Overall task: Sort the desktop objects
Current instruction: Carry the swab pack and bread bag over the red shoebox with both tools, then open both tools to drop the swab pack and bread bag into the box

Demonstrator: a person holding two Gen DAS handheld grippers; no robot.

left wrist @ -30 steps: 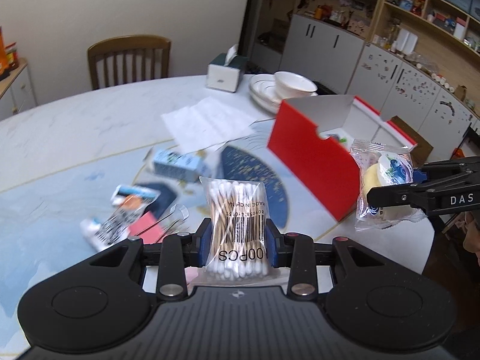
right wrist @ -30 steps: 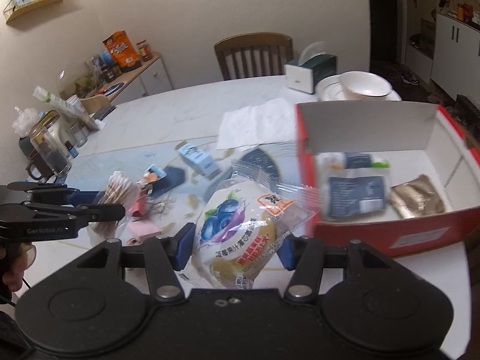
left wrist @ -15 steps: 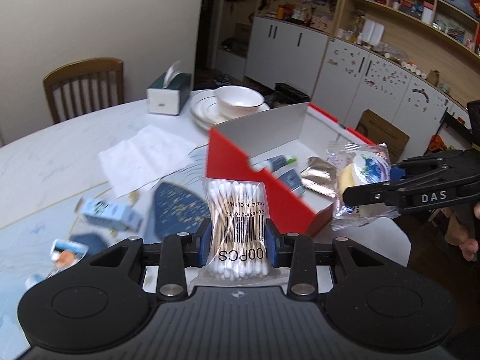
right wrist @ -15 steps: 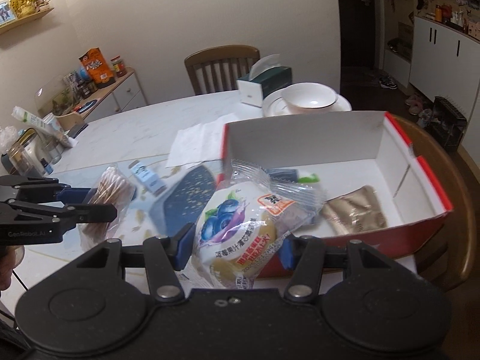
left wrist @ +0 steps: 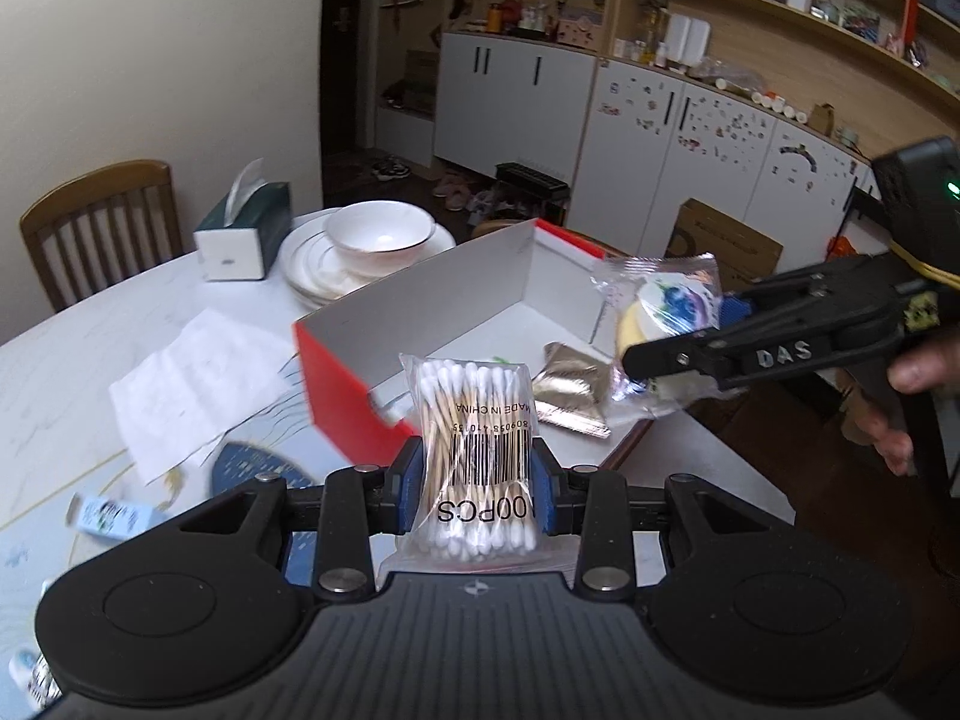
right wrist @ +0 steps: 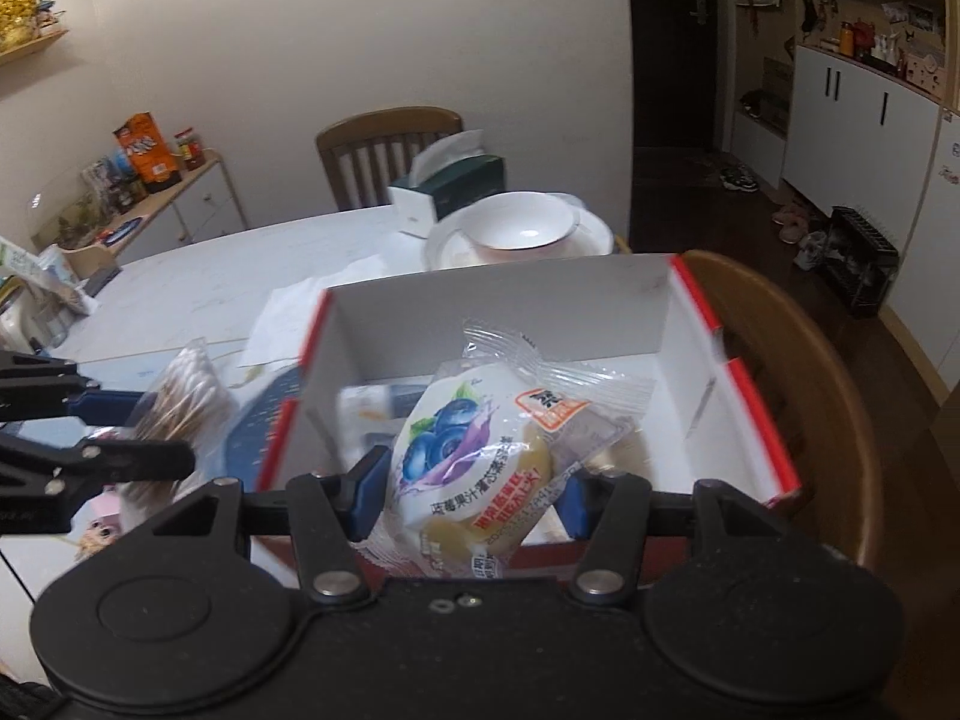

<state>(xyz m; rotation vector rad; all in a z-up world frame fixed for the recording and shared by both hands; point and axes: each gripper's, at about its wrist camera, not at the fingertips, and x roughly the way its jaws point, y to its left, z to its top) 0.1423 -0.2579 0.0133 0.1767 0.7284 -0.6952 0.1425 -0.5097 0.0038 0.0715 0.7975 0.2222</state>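
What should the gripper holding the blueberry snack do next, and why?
Probably carry it a little further forward and lower it into the red box, then let go. The right gripper is shut on the blueberry snack packet, which hangs over the box's near edge. The box is open, with a gold packet already lying inside, so there looks to be room.
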